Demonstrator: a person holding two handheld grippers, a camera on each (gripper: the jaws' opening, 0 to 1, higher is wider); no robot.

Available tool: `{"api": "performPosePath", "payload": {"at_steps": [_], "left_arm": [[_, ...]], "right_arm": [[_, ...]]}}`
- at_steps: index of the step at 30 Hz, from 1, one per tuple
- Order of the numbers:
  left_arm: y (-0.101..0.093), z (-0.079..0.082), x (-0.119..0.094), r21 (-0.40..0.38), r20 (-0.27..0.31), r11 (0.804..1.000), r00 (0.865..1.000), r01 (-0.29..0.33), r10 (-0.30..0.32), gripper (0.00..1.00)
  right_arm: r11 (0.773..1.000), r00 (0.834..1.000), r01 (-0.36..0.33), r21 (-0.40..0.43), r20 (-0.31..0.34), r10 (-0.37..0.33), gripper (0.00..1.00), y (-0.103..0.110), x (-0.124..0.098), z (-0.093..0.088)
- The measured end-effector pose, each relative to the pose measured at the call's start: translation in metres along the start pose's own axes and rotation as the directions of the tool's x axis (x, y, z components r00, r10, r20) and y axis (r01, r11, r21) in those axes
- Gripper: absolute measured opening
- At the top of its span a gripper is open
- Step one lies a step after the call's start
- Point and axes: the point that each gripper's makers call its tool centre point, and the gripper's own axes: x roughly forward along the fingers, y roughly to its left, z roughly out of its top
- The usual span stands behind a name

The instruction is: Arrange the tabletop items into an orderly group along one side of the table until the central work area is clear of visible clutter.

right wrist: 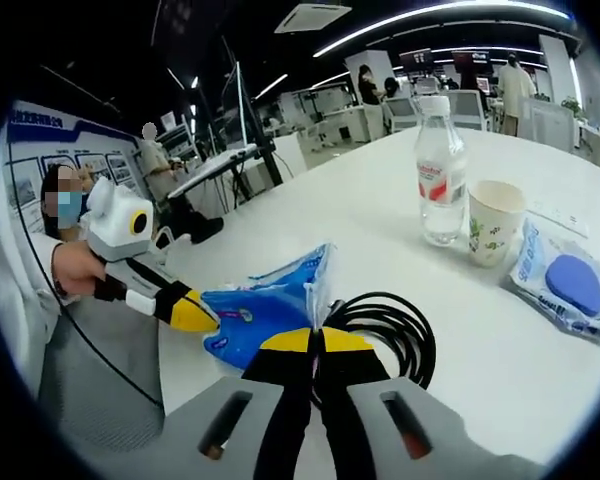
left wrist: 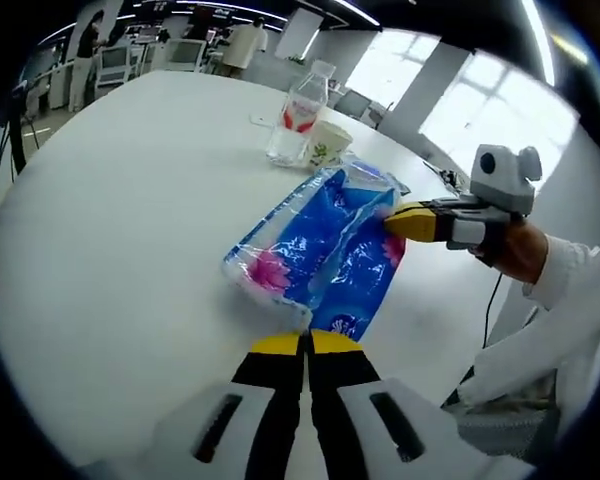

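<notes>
A large blue plastic-wrapped tissue pack printed with pink flowers (left wrist: 320, 250) is seen lying on the round white table (left wrist: 130, 220), held at both ends. In the left gripper view, the left gripper (left wrist: 304, 343) is seen with its yellow-tipped black jaws drawn together on the near edge of the pack's clear wrapping, while the right gripper (left wrist: 405, 222) comes in from the right side of the picture, held by a person's hand (left wrist: 520, 250) in a white sleeve, its yellow tips pressed closed into the pack's far end. Beyond the pack, a clear plastic water bottle with a red and white label (left wrist: 302, 112) is stood upright, with a white paper cup bearing a green leaf print (left wrist: 327, 142) just beside it. In the right gripper view, the right gripper (right wrist: 314, 340) is shown pinched shut on the crumpled end of the blue pack (right wrist: 265, 305), and the left gripper (right wrist: 192, 313) is seen at the pack's other end. A coil of black cable (right wrist: 390, 330) is laid on the table just beside the jaws. Further off, the bottle (right wrist: 441, 172) and cup (right wrist: 494, 222) are stood side by side, and a small flat clear packet holding a blue oval item (right wrist: 570, 283) is laid near the table's edge.
</notes>
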Motion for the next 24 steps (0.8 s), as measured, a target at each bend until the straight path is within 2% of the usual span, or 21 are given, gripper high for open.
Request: {"api": "performPosePath", "payload": {"at_steps": [9, 15, 19, 22, 24], "left_arm": [[-0.012, 0.023, 0.002, 0.041, 0.008, 0.998, 0.999, 0.044, -0.045, 0.0], [-0.026, 0.041, 0.005, 0.105, -0.005, 0.991, 0.997, 0.08, -0.08, 0.0], [-0.039, 0.056, 0.008, 0.156, -0.01, 0.982, 0.994, 0.11, -0.11, 0.0], [-0.053, 0.069, 0.013, 0.231, -0.01, 0.964, 0.991, 0.135, -0.136, 0.0], [-0.06, 0.074, 0.016, 0.238, -0.016, 0.96, 0.989, 0.149, -0.149, 0.0]], "right_arm": [[0.999, 0.997, 0.046, 0.018, 0.056, -0.047, 0.0, -0.011, -0.018, 0.012], [0.995, 0.991, 0.09, 0.037, 0.097, -0.093, 0.0, -0.021, -0.035, 0.02], [0.99, 0.982, 0.128, 0.051, 0.134, -0.134, 0.0, -0.029, -0.052, 0.028], [0.986, 0.974, 0.154, 0.064, 0.158, -0.163, 0.0, -0.035, -0.064, 0.033], [0.982, 0.968, 0.175, 0.074, 0.17, -0.186, 0.0, -0.041, -0.075, 0.034]]}}
